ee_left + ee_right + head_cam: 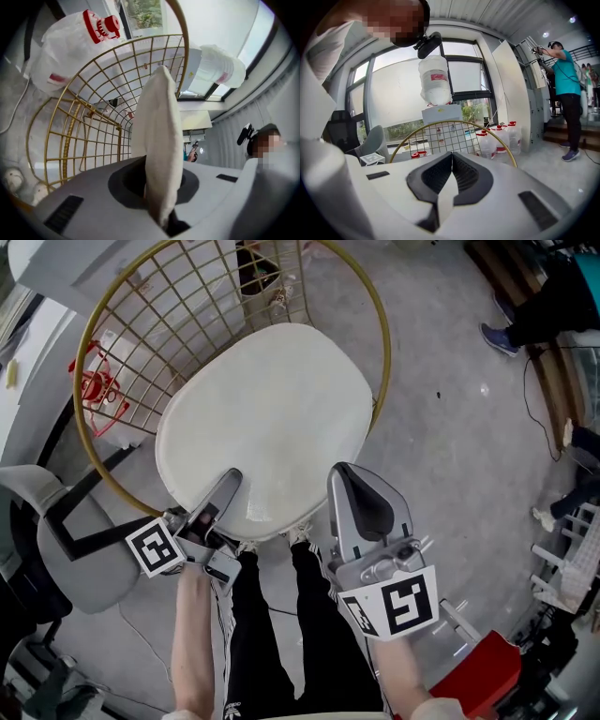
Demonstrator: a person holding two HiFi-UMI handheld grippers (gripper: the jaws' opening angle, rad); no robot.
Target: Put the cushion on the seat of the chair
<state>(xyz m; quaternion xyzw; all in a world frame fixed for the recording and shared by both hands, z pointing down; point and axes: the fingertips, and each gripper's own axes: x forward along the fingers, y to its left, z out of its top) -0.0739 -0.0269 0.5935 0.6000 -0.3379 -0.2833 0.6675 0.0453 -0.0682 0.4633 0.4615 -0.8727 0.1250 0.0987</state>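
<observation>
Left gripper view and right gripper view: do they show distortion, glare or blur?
Left gripper view: strong fisheye bend, dark corners, cushion sharp, window washed out. Right gripper view: same bend, bright window glare behind the chair's gold rim, which stays clear.

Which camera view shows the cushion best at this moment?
Head view: the whole cushion shows, spread over the chair. The left gripper view shows it edge-on between the jaws; the right gripper view shows only a pale sliver between its jaws.
</observation>
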